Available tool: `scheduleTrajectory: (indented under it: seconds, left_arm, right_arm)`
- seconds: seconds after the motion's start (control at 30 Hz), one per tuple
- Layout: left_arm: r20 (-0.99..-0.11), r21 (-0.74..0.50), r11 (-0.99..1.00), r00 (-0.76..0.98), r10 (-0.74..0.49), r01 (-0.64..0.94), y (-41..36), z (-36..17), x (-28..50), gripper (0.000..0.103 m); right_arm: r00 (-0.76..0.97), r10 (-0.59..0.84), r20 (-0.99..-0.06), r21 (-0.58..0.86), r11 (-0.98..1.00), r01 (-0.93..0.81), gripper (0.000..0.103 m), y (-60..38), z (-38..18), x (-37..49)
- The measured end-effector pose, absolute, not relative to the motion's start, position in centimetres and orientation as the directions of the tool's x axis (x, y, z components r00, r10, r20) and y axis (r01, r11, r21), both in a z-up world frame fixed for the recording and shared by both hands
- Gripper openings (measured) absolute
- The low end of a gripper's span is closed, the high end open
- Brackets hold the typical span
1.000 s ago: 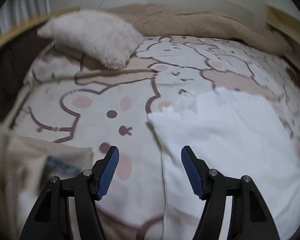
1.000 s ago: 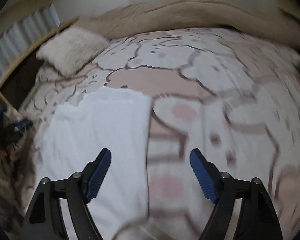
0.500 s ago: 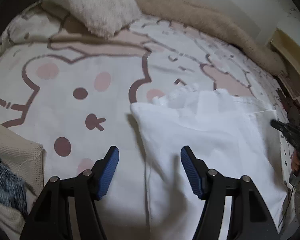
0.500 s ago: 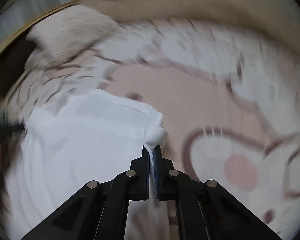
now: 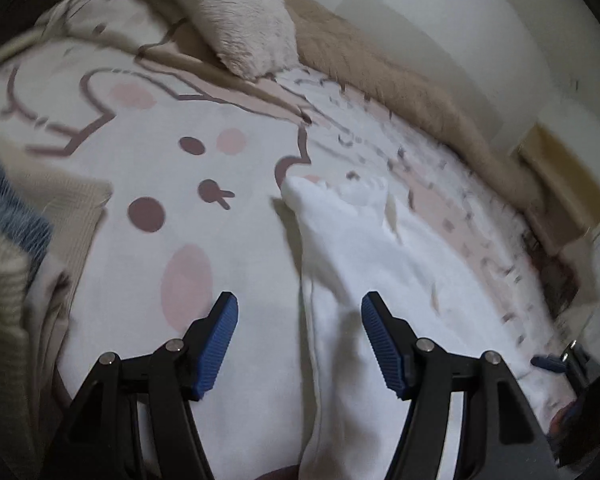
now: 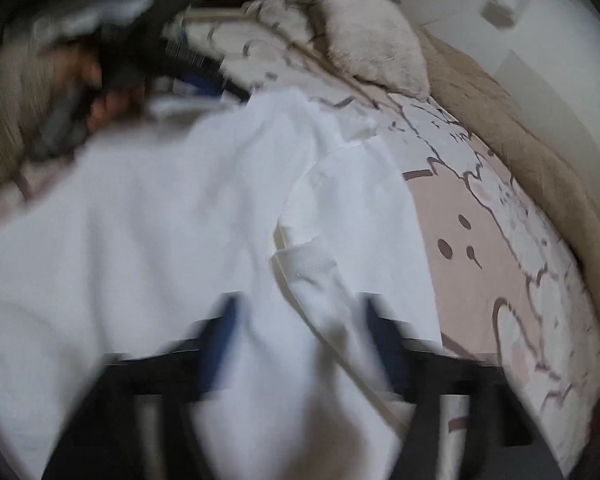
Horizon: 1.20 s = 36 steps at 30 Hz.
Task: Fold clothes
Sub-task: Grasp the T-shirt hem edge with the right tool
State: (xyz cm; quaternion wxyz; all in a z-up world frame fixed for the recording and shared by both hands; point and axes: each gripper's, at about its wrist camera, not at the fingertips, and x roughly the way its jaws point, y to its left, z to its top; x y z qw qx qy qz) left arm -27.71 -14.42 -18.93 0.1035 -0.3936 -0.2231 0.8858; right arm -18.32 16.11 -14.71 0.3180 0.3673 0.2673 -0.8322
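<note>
A white garment [image 5: 380,260] lies spread on the rabbit-print bedsheet [image 5: 180,168]. My left gripper [image 5: 300,328] is open and hangs low over the garment's left edge, which runs between the fingers without touching the pads. In the right wrist view the same garment [image 6: 180,220] has its right side folded over [image 6: 352,208]. My right gripper [image 6: 300,320] is blurred. Its jaws are opening, with white cloth below them and nothing pinched. One blue fingertip of the right gripper [image 5: 552,362] shows at the garment's right edge.
A fluffy cream pillow [image 5: 236,28] and a beige fuzzy blanket [image 5: 400,80] lie along the far side of the bed. A pile of beige knit and blue clothes [image 5: 12,208] sits at the left. A person's hand [image 6: 100,92] shows blurred at the upper left.
The right gripper pinched the garment's right edge, carried it leftward over the cloth, and now stands apart with the cloth released. The left gripper sank and rolled toward the left edge.
</note>
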Motion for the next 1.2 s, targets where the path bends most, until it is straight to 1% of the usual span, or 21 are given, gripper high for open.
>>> scheduleTrajectory:
  seconds: [0.07, 0.17, 0.2, 0.23, 0.27, 0.33, 0.37, 0.47, 0.53, 0.57, 0.67, 0.7, 0.8, 0.87, 0.9, 0.93, 0.97, 1.0, 1.1, 1.2]
  left_arm:
    - [-0.626, -0.516, -0.857, -0.683, 0.376, 0.001, -15.1, -19.1, -27.4, 0.064]
    - [-0.621, -0.507, -0.862, -0.690, 0.372, -0.009, -14.8, -19.2, -27.2, 0.064]
    - [-0.619, -0.504, -0.864, -0.692, 0.372, -0.014, -14.7, -19.2, -27.2, 0.066]
    - [-0.615, -0.510, -0.860, -0.692, 0.377, -0.016, -14.8, -19.2, -27.2, 0.067]
    - [-0.611, -0.516, -0.856, -0.693, 0.384, -0.019, -14.9, -19.2, -27.2, 0.067]
    - [-0.606, -0.525, -0.851, -0.694, 0.390, -0.019, -15.1, -19.3, -27.2, 0.067]
    - [-0.605, -0.526, -0.850, -0.694, 0.391, -0.021, -15.1, -19.3, -27.3, 0.067]
    - [-0.600, -0.528, -0.849, -0.696, 0.395, -0.027, -15.1, -19.4, -27.3, 0.068]
    - [-0.596, -0.533, -0.846, -0.697, 0.399, -0.029, -15.2, -19.4, -27.3, 0.068]
    - [-0.594, -0.535, -0.844, -0.697, 0.402, -0.031, -15.2, -19.4, -27.3, 0.069]
    - [-0.591, -0.537, -0.843, -0.698, 0.405, -0.034, -15.1, -19.4, -27.3, 0.070]
    - [-0.589, -0.538, -0.842, -0.698, 0.406, -0.036, -15.1, -19.4, -27.2, 0.070]
    - [-0.586, -0.540, -0.841, -0.700, 0.409, -0.039, -15.2, -19.4, -27.2, 0.070]
    - [-0.584, -0.542, -0.840, -0.701, 0.410, -0.040, -15.2, -19.5, -27.2, 0.070]
    - [-0.583, -0.542, -0.839, -0.701, 0.411, -0.041, -15.2, -19.5, -27.2, 0.070]
    - [-0.582, -0.543, -0.839, -0.702, 0.411, -0.041, -15.2, -19.5, -27.2, 0.070]
    - [-0.581, -0.543, -0.839, -0.702, 0.412, -0.042, -15.2, -19.5, -27.1, 0.070]
    - [-0.581, -0.543, -0.838, -0.702, 0.412, -0.043, -15.2, -19.5, -27.1, 0.070]
    - [-0.579, -0.544, -0.838, -0.703, 0.413, -0.044, -15.2, -19.5, -27.1, 0.071]
    - [-0.578, -0.546, -0.837, -0.703, 0.415, -0.045, -15.2, -19.5, -27.0, 0.071]
  right_arm:
    - [-0.494, -0.380, -0.782, -0.127, -0.678, 0.724, 0.080, 17.2, -13.4, -19.1]
    - [-0.422, -0.451, -0.786, 0.031, -0.711, 0.703, 0.079, 18.5, -12.4, -21.5]
    - [-0.392, -0.476, -0.788, 0.093, -0.720, 0.688, 0.078, 18.9, -12.3, -22.6]
    - [-0.350, -0.505, -0.789, 0.165, -0.723, 0.671, 0.066, 19.3, -12.5, -23.9]
    - [-0.298, -0.538, -0.788, 0.246, -0.720, 0.649, 0.060, 19.8, -12.9, -25.3]
    - [-0.172, -0.594, -0.785, 0.396, -0.696, 0.598, 0.060, 20.2, -14.3, -27.8]
    - [-0.113, -0.601, -0.791, 0.441, -0.689, 0.576, 0.060, 20.1, -15.4, -28.9]
    - [0.003, -0.567, -0.824, 0.459, -0.664, 0.591, 0.060, 18.7, -17.3, -29.3]
    - [0.064, -0.584, -0.810, 0.478, -0.591, 0.650, 0.060, 17.6, -16.5, -27.7]
    - [0.122, -0.592, -0.796, 0.503, -0.537, 0.677, 0.060, 16.9, -15.9, -26.4]
    - [0.228, -0.554, -0.801, 0.476, -0.356, 0.805, 0.060, 14.6, -13.8, -20.2]
    - [0.222, -0.533, -0.816, 0.442, -0.328, 0.835, 0.060, 14.1, -13.3, -18.7]
    - [0.064, -0.492, -0.868, 0.301, -0.422, 0.855, 0.060, 13.6, -13.2, -18.2]
    - [-0.124, -0.416, -0.901, 0.151, -0.569, 0.808, 0.060, 14.1, -13.6, -19.6]
    - [-0.185, -0.373, -0.909, 0.096, -0.619, 0.780, 0.060, 14.3, -14.0, -20.4]
    - [-0.217, -0.338, -0.916, 0.061, -0.651, 0.757, 0.058, 14.4, -14.3, -21.1]
    - [-0.243, -0.315, -0.917, 0.033, -0.668, 0.744, 0.043, 14.5, -14.6, -21.6]
    - [-0.263, -0.304, -0.916, 0.012, -0.674, 0.739, 0.038, 14.4, -14.8, -21.8]
    - [-0.238, -0.326, -0.915, 0.040, -0.659, 0.751, 0.035, 14.4, -15.4, -21.5]
    - [-0.232, -0.331, -0.915, 0.025, -0.618, 0.786, 0.035, 13.6, -15.2, -20.3]
